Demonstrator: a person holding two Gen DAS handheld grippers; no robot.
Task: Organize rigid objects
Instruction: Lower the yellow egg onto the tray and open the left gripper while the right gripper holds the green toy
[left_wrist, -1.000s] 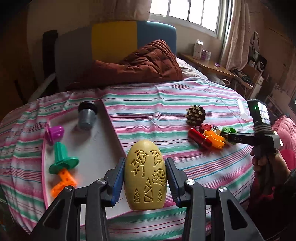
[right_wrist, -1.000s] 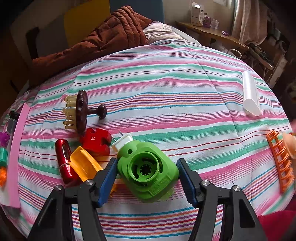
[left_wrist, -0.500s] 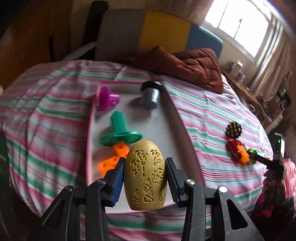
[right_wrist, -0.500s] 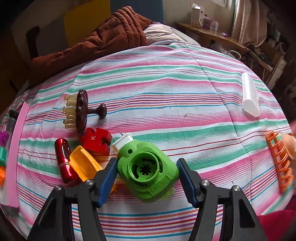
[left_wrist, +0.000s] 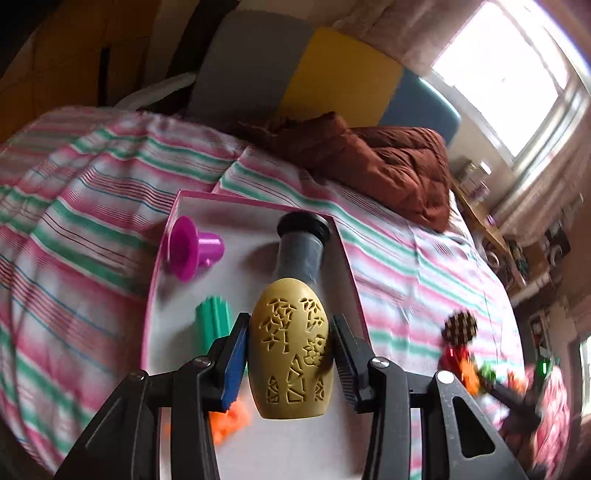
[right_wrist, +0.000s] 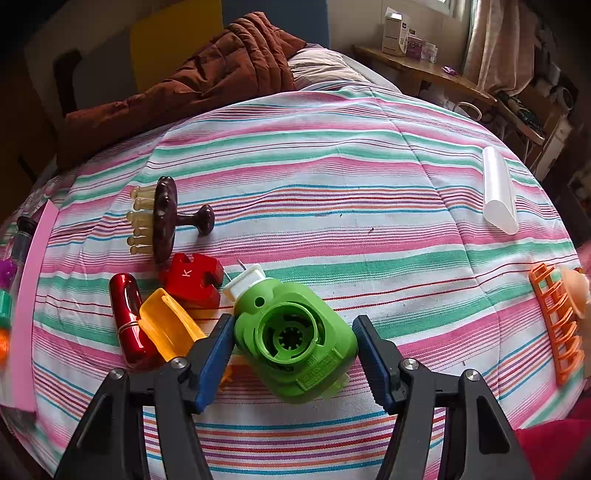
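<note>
Yellow carved egg (left_wrist: 291, 347), hard, light and slick-curved, sits pinched at its widest girth between the left gripper (left_wrist: 288, 360) fingers, while the right gripper (right_wrist: 293, 356) fingers stand spread around, not touching, the stiff green plastic housing (right_wrist: 295, 338).

Ahead of your left gripper (left_wrist: 288, 363), the tray (left_wrist: 255, 236) has bare floor between the magenta funnel (left_wrist: 192, 247) and the grey bottle (left_wrist: 301, 251); the green peg (left_wrist: 214, 317) crowds the near left. Your right gripper (right_wrist: 293, 349) has the yellow piece (right_wrist: 166, 325), red cylinder (right_wrist: 127, 314) and red block (right_wrist: 192, 278) packed at its left, with open striped bed (right_wrist: 351, 192) ahead and to the right.
</note>
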